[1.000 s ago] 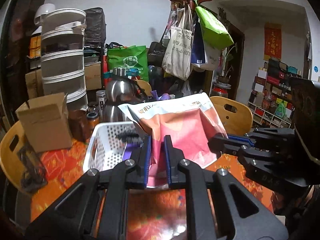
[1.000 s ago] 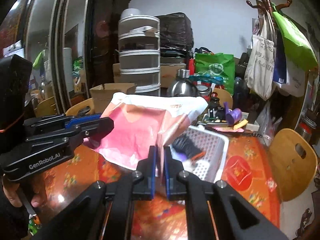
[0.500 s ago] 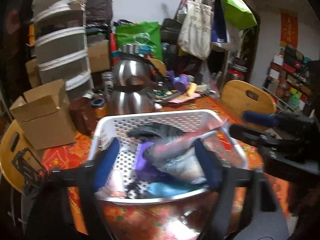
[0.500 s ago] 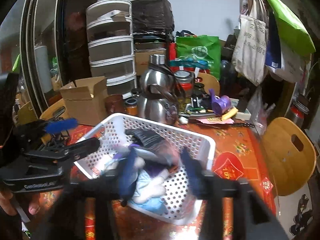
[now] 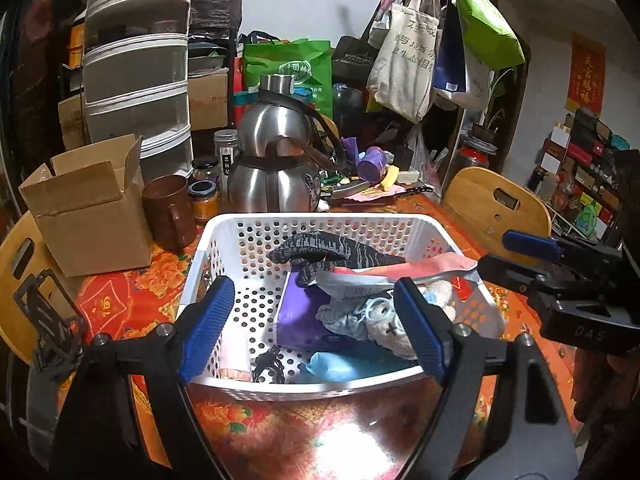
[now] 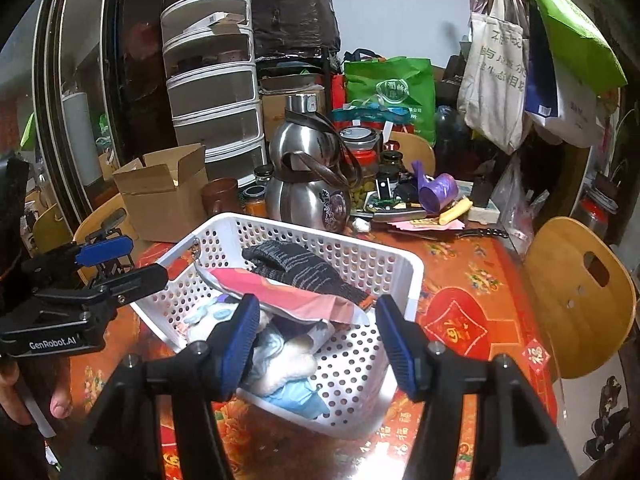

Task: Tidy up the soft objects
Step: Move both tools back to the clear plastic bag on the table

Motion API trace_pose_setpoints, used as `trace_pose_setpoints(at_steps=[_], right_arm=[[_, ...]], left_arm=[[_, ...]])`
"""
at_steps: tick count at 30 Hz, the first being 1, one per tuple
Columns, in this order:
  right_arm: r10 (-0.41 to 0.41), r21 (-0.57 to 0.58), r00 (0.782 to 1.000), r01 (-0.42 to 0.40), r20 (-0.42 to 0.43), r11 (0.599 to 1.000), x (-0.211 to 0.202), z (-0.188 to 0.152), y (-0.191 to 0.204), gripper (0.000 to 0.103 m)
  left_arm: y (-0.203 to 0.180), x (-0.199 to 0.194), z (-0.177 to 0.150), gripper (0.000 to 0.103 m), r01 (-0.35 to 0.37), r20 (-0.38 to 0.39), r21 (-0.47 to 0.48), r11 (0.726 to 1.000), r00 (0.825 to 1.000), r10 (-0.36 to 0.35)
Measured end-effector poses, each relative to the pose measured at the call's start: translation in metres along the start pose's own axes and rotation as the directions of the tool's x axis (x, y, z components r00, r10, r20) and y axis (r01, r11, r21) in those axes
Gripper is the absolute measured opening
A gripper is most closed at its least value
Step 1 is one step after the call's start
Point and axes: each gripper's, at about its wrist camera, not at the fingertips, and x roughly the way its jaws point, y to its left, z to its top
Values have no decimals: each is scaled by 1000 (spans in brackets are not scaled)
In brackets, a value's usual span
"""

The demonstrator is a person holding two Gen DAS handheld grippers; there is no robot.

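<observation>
Left wrist: pink bag inside basket

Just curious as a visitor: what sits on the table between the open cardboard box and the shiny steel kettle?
A brown mug, with small lidded jars behind it, seen best in the left wrist view.
</observation>
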Motion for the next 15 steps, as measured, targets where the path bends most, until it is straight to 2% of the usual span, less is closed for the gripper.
trace_pose_setpoints(at_steps=[6, 7, 9, 11, 15], right_arm=[[13, 12, 1000, -13, 19, 1000, -16, -12, 4, 60], [7, 15, 1000, -7, 22, 1000, -22, -19, 3, 62], [-16, 17, 1000, 16, 27, 1000, -33, -36, 3, 73], [-59, 37, 998, 59, 21, 998, -44, -70, 1, 76], [-34, 51, 997, 38, -63, 998, -48, -136, 1, 77]], left_arm=[[-1, -12, -13, 80, -7, -25, -13, 1000, 1000, 7], [1, -17, -21, 80, -3, -40, -27, 1000, 999, 2], [4, -28, -39, 81, -5, -58, -40, 999, 998, 3], [11, -40, -67, 82, -39, -101, -62, 997, 994, 33], [29, -61, -132, 82, -22, -166, -134, 991, 986, -1]])
